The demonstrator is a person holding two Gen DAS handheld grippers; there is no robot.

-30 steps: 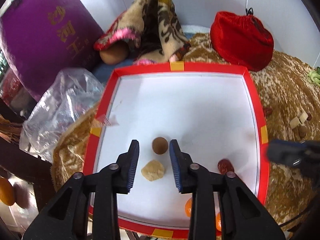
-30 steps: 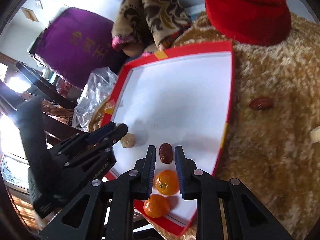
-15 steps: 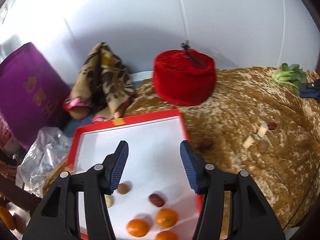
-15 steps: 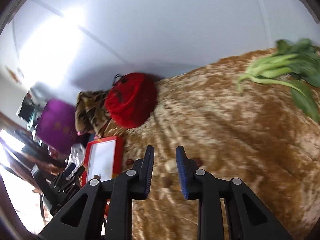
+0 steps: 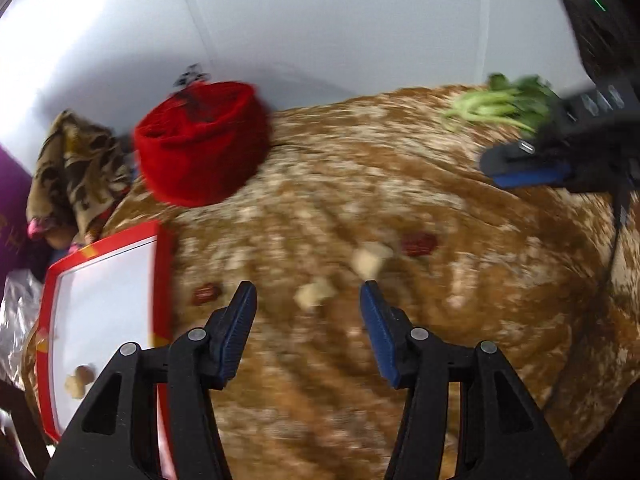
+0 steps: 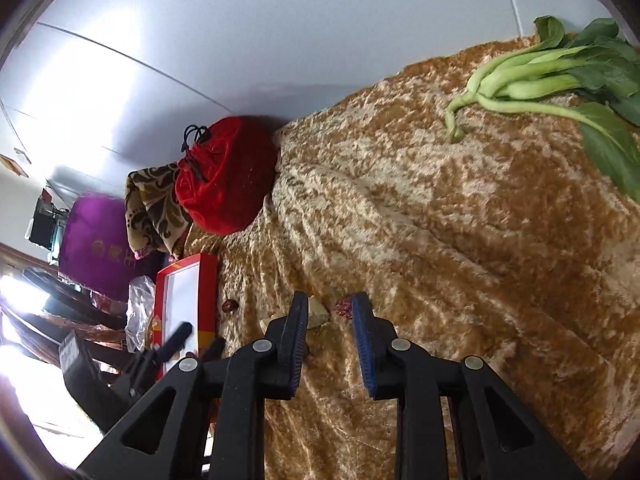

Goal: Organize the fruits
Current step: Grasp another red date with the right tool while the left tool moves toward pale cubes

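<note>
Right wrist view, golden plush cloth [image 6: 420, 208], white wall [image 6: 280, 20]

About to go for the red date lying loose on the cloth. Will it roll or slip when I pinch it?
The date looks oblong and wrinkled, so it probably rolls only sideways, and not far. The plush cloth should damp any rolling, though pile may let it sink a little. Its skin looks matte rather than glossy, so it likely won't slip; it probably weighs next to nothing.
</note>
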